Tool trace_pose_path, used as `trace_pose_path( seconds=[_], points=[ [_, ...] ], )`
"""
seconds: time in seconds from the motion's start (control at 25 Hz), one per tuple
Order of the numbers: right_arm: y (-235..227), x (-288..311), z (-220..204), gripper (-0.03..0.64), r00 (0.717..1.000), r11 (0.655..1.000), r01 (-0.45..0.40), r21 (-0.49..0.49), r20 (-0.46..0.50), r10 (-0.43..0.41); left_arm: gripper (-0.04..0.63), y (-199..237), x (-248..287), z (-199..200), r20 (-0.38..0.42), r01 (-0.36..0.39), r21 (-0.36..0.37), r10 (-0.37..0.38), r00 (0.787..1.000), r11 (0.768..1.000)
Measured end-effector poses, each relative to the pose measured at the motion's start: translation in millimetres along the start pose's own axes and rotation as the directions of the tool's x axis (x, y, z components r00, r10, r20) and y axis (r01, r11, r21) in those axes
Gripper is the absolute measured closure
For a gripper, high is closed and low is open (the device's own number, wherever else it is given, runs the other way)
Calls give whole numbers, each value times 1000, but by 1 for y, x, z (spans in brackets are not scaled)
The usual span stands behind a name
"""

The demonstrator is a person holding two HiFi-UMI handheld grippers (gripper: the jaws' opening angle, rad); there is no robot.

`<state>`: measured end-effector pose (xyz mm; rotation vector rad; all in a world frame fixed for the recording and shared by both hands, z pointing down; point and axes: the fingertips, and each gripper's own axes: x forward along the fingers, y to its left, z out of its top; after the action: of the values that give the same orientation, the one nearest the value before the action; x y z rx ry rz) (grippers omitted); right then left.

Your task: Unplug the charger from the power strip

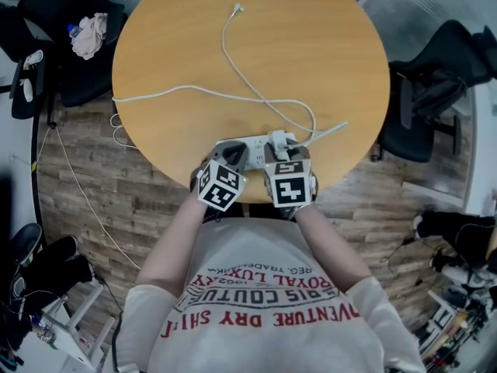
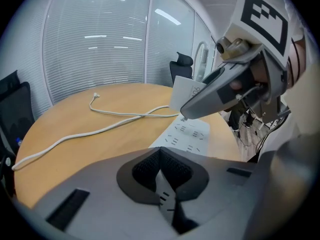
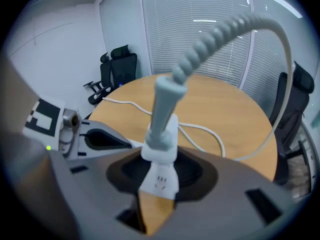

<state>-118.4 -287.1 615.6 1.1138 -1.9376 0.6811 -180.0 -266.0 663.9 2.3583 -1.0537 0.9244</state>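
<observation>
A white power strip lies at the near edge of the round wooden table. My left gripper is shut on its near end; in the left gripper view the strip's slotted face runs away from the closed jaws of the left gripper. My right gripper is shut on the white charger, whose grey ribbed cable arcs up and to the right. Bare wood shows under the charger, and from the left gripper view the charger hangs just above the strip.
The strip's white cord loops across the table and drops off the left edge. Black office chairs stand right of the table and another with a cloth at the left. Wood-plank floor and loose wires surround the table.
</observation>
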Motion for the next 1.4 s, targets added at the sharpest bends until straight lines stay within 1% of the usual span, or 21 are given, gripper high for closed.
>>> trace_pose_path(
  seconds=[0.08,0.16,0.28,0.48,0.56,0.64,0.76,0.88,1.0,1.08,1.12,1.2,1.28,1.32,1.4],
  points=[
    [-1,-9,4,460,999,1000,-20,-12,26,20,561,0,0,-1,-6,9,-16,-9,1000,1000],
    [-1,-19,10,460,998,999,-35,-31,58,37,563,2,-1,-1,-2,8,-47,-8,1000,999],
    [-6,-34,22,460,993,998,-45,-54,109,50,563,9,-9,7,47,-12,-94,17,999,996],
    [-12,-59,44,460,978,995,-60,-75,195,73,561,17,-38,49,152,-70,-68,80,985,995],
    [-13,-70,54,460,968,994,-63,-89,237,83,563,18,-52,72,205,-86,-53,95,974,995],
    [-13,-80,66,460,954,993,-70,-98,283,95,563,20,-67,96,261,-106,-37,112,959,994],
    [-16,-97,85,462,930,991,-77,-110,351,111,561,26,-92,132,347,-141,-41,146,926,989],
    [-19,-112,105,462,899,988,-80,-129,419,128,563,31,-119,164,427,-173,-56,180,886,983],
    [-20,-127,123,462,866,985,-82,-153,478,147,562,34,-148,187,496,-205,-63,209,843,977],
    [-19,-139,132,462,843,983,-78,-167,514,155,563,37,-169,198,540,-230,-74,233,809,970],
    [-20,-144,137,462,831,982,-74,-173,534,157,561,40,-180,204,563,-250,-82,251,787,965],
    [-21,-155,147,462,802,981,-66,-180,575,159,561,47,-201,214,606,-298,-104,298,737,949],
    [-22,-165,157,462,773,982,-63,-179,614,161,562,53,-218,223,635,-327,-132,333,697,936],
    [-22,-170,161,462,759,982,-63,-179,630,164,563,54,-225,226,646,-329,-145,341,683,933],
    [-22,-179,168,462,734,980,-64,-187,657,174,561,54,-236,231,664,-326,-149,339,667,934]
  ],
)
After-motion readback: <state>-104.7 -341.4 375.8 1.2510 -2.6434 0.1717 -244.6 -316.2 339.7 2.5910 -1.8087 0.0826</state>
